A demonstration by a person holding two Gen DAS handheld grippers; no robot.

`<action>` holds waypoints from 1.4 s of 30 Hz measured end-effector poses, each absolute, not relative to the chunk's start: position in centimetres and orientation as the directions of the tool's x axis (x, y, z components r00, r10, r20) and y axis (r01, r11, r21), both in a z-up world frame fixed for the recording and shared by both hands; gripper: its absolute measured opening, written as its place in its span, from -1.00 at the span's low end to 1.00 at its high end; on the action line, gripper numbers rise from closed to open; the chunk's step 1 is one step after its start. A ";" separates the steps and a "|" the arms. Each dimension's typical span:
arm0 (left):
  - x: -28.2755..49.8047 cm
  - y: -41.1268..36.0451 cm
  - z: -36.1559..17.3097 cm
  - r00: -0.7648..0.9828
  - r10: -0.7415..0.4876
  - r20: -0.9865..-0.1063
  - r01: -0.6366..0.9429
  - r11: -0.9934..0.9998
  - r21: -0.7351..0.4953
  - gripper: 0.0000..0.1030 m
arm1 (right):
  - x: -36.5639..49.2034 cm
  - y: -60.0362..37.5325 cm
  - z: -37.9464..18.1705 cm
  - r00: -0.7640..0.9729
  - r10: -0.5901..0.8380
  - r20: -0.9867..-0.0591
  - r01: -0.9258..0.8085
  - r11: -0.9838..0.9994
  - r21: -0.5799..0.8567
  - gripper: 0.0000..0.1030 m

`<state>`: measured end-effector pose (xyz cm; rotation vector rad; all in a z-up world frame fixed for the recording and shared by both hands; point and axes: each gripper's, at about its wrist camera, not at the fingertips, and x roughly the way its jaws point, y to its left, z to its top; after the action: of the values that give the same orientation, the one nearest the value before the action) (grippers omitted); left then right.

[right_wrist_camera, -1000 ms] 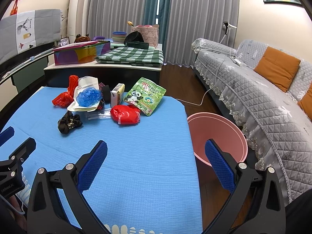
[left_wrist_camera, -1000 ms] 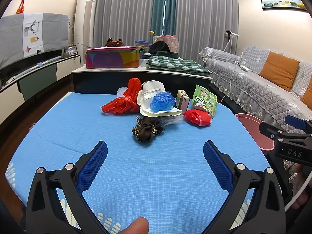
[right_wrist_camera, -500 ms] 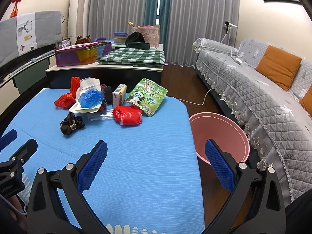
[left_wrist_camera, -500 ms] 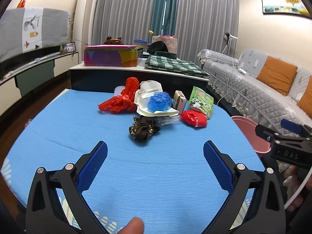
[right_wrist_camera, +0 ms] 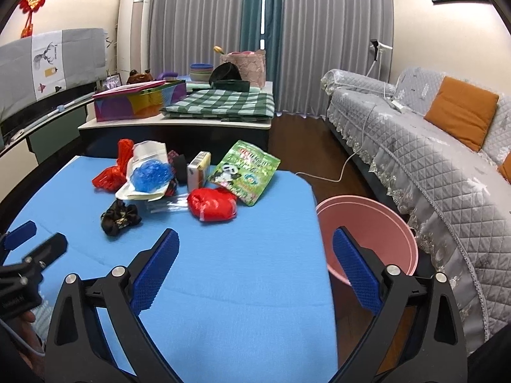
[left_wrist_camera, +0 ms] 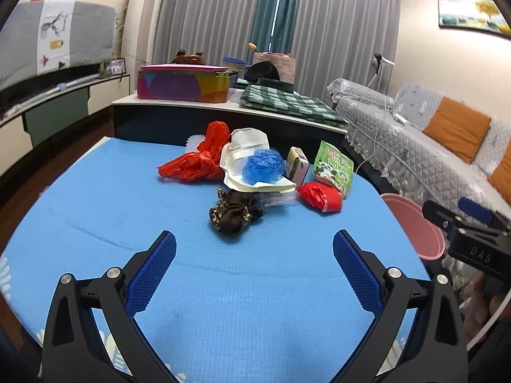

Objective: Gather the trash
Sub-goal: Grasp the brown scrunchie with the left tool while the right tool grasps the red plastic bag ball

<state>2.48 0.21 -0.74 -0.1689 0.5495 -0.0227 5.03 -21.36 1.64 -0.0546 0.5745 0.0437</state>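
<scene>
Both the left gripper and right gripper are held wide open, nothing gripped. The trash pile is heaped near the table's far edge, well ahead of them; the pink bin is parked off its right edge.

Left hand-held gripper, right hand-held gripper: jaws spread, empty.

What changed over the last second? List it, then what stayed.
Both views drew slightly closer to the trash pile, so both grippers eased forward over the blue table. Nothing was gripped or released. The left gripper and right gripper remain open and empty. The scrunchie, red bag, panda packet and pink bin lie where they were.
</scene>
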 end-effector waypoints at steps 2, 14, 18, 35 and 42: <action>2.9 0.4 -0.6 0.851 -0.064 -0.521 -0.031 0.985 -0.171 0.85 | 5.3 -21.9 1.8 0.844 0.027 -0.536 -0.047 0.999 -0.022 0.83; 6.5 1.5 0.4 0.846 -0.029 -0.532 -0.015 0.997 -0.077 0.85 | 8.6 -23.6 4.7 0.879 0.002 -0.477 0.006 1.000 0.015 0.76; 8.3 2.5 0.5 0.849 -0.016 -0.528 -0.039 0.995 -0.092 0.85 | 11.3 -23.5 4.1 0.858 0.039 -0.512 -0.014 0.999 0.052 0.76; 11.9 2.3 -2.9 0.806 -0.017 -0.591 -0.051 0.994 -0.099 0.46 | 17.9 -22.4 -1.9 0.772 0.189 -0.607 -0.087 0.977 0.194 0.77; 13.1 3.0 -4.1 0.783 -0.049 -0.620 -0.039 0.991 -0.127 0.31 | 20.6 -20.7 -4.5 0.711 0.243 -0.660 -0.111 0.965 0.236 0.79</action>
<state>13.06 2.96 -4.13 -0.1355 0.6721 -0.0052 20.64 -20.72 -4.46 0.1841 0.7556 0.1974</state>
